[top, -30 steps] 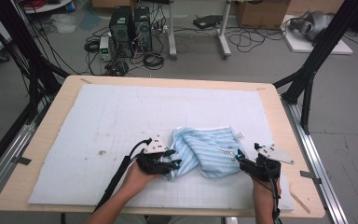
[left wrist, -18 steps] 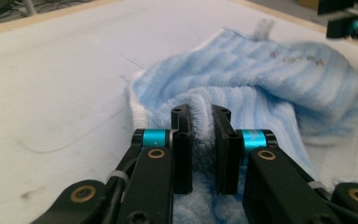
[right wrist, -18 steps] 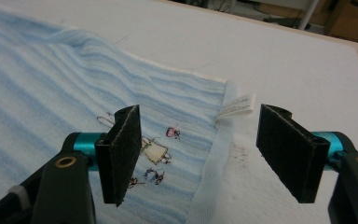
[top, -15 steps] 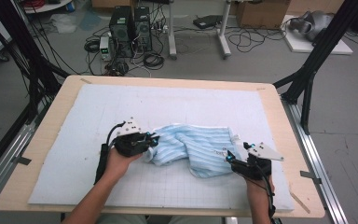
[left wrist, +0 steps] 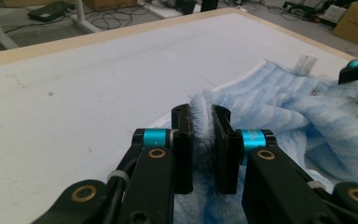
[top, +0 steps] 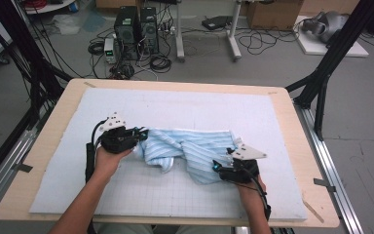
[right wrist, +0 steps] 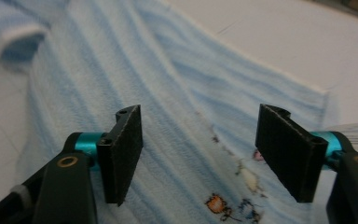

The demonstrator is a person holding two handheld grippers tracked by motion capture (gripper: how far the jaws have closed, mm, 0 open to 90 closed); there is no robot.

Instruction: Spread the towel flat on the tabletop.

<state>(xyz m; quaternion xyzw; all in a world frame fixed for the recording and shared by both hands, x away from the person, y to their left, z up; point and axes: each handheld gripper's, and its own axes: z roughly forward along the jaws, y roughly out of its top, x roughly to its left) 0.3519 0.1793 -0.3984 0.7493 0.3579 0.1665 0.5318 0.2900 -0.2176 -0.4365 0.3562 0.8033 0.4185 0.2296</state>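
Observation:
A light blue striped towel lies rumpled across the middle of the white mat. My left gripper is at its left end, shut on a fold of the towel that bulges up between the jaws. My right gripper is at the towel's near right corner, open, its jaws wide apart just above the cloth. Small printed figures mark the towel under it. A white label sticks up at the towel's far edge.
The mat lies on a wooden table with bare mat behind and in front of the towel. Black frame posts stand at the table's corners. Computers and cables lie on the floor beyond.
My left gripper has drawn the towel's left end out to the left, stretching the bunched cloth wider. The right gripper has stayed near the right corner.

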